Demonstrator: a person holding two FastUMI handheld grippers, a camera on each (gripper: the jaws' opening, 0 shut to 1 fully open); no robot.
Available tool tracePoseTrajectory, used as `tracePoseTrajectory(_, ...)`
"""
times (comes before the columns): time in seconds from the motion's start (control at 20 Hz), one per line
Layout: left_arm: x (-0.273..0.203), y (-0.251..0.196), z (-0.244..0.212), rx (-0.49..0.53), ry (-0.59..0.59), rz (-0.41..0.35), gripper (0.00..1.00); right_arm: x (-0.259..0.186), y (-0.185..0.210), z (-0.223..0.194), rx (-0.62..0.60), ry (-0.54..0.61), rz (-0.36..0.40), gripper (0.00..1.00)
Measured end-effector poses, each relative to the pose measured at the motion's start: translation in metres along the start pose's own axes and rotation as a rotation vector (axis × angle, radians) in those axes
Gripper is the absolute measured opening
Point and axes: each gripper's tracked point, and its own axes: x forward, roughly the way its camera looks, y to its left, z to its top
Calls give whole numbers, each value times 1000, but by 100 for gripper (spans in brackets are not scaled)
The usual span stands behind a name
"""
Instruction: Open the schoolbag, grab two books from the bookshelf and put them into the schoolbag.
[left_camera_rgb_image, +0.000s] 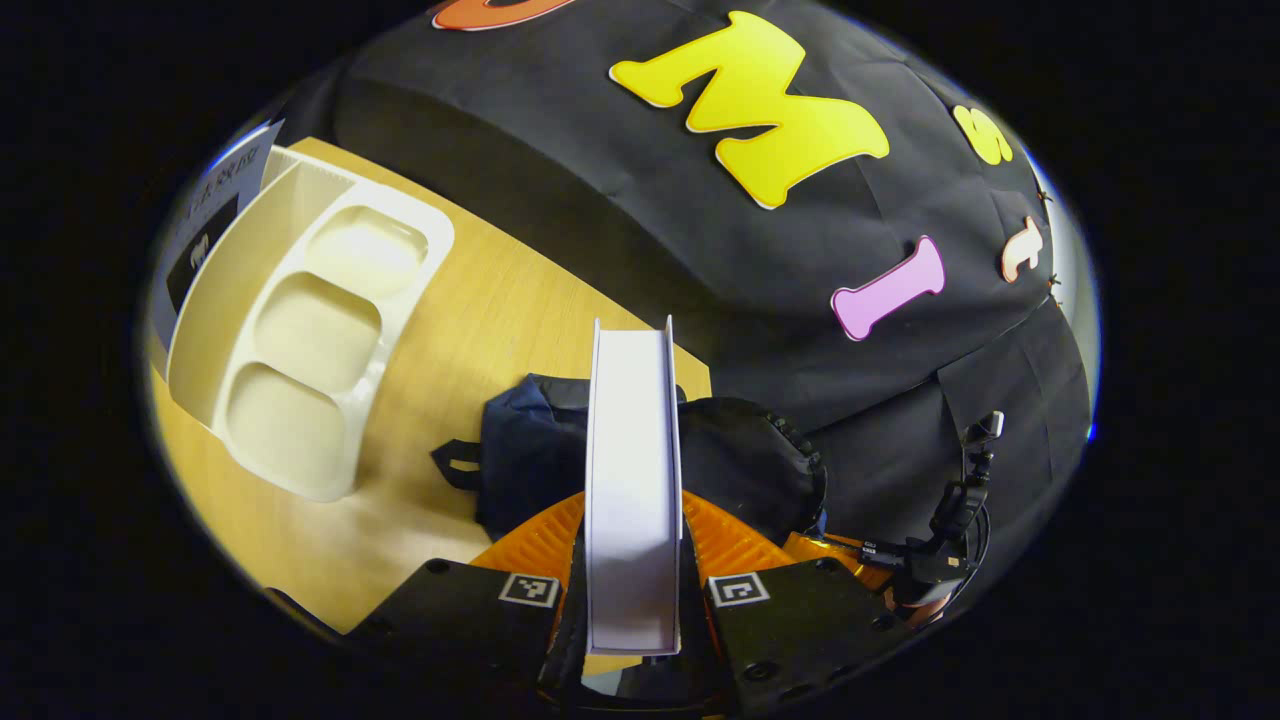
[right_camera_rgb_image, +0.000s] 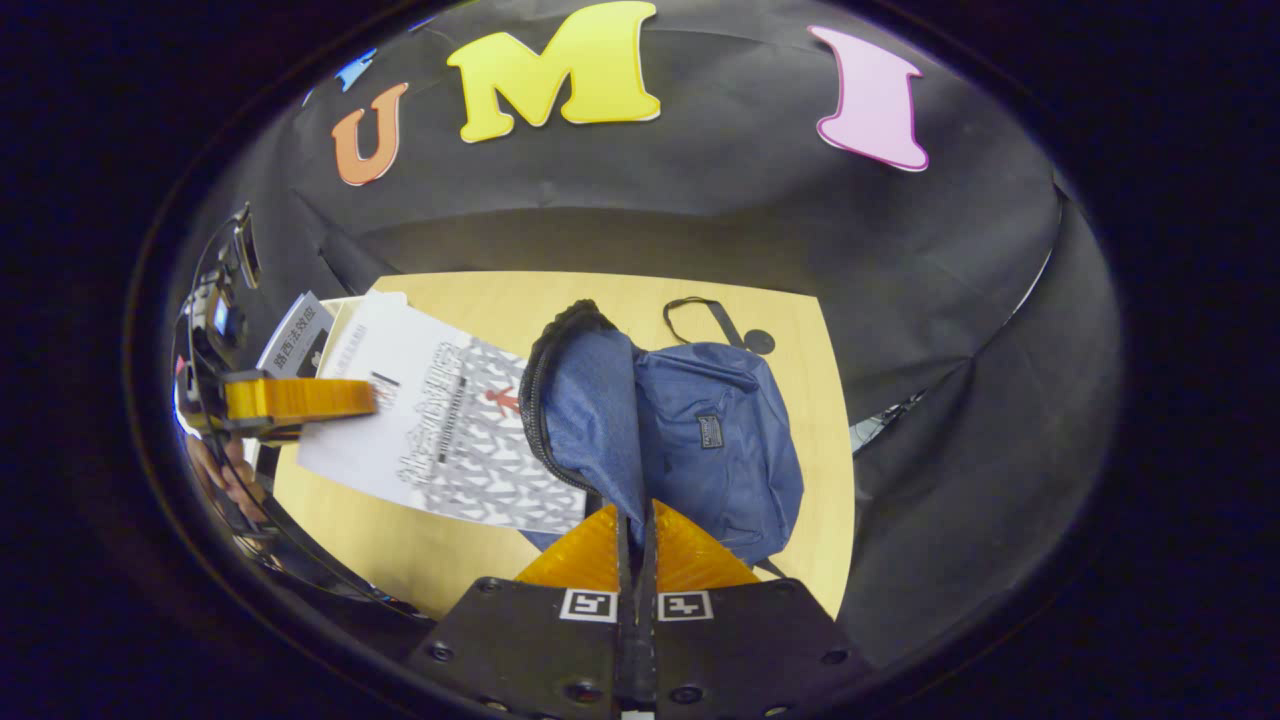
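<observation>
Gripping a white book (left_camera_rgb_image: 633, 480) edge-on, the left gripper (left_camera_rgb_image: 632, 590) has both fingers pressed against its covers, page block facing the camera, book standing up btwn them. Below and behind the book in the left gripper view lies the dark blue schoolbag (left_camera_rgb_image: 520, 450) on the light wood table (left_camera_rgb_image: 480, 320). To the left sits a cream plastic bookshelf (left_camera_rgb_image: 300, 330) w/ three recessed dividers, tilted in this view, and another book (left_camera_rgb_image: 215, 215) w/ a printed cover leans at its far end.

In the right gripper view, the right gripper (right_camera_rgb_image: 635, 545) has its jaws together, pinching the blue fabric at the edge of the schoolbag (right_camera_rgb_image: 700, 430) opening; the zippered flap (right_camera_rgb_image: 575, 400) is lifted up, mouth held open toward the left. A carry loop (right_camera_rgb_image: 700, 315) lies on the table (right_camera_rgb_image: 800, 480) past the bag's top. The left gripper (right_camera_rgb_image: 290, 398) shows at far left holding the book (right_camera_rgb_image: 440, 430), its patterned white-and-grey cover flat toward the camera, lower corner just beside the bag's opening; cannot tell if it's touching. The other book (right_camera_rgb_image: 298, 340) stands behind it by the bookshelf (right_camera_rgb_image: 345, 305).
</observation>
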Motion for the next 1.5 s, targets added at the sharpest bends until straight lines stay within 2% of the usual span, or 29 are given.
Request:
tracePoseTrajectory(0.25,52,13,-35,-91,-9,-43,40,-6,2,6,-26,1,-10,0)
tracePoseTrajectory(0.4,80,10,-45,-101,-55,-92,40,-8,6,8,-18,-2,-3,0)
tracePoseTrajectory(0.85,137,13,-78,-212,-66,-215,40,-9,25,10,-31,-16,21,0)
tracePoseTrajectory(0.9,142,13,-78,-223,-66,-220,47,-8,27,10,-34,-15,22,0)
tracePoseTrajectory(0.95,147,14,-79,-229,-62,-222,47,-7,28,10,-36,-14,23,0)
tracePoseTrajectory(1.0,150,12,-79,-224,-57,-223,40,-6,29,11,-38,-13,23,0)
tracePoseTrajectory(1.05,151,12,-79,-207,-46,-225,41,-6,29,10,-39,-15,19,0)
tracePoseTrajectory(1.1,152,12,-80,-196,-35,-215,50,-6,29,10,-40,-13,19,0)
tracePoseTrajectory(1.15,154,16,-82,-185,-26,-194,43,-5,30,10,-41,-12,19,0)
tracePoseTrajectory(1.2,156,23,-83,-171,-18,-158,49,-4,30,9,-42,-8,18,0)
tracePoseTrajectory(1.25,155,27,-84,-166,-15,-137,41,-3,31,9,-41,-7,19,0)
tracePoseTrajectory(1.35,152,32,-82,-149,-15,-88,79,-2,32,8,-41,-3,20,0)
tracePoseTrajectory(1.4,153,41,-88,-121,1,-28,70,-1,32,8,-42,0,19,0)
tracePoseTrajectory(1.5,151,55,-89,-92,25,43,100,1,35,9,-44,2,22,0)
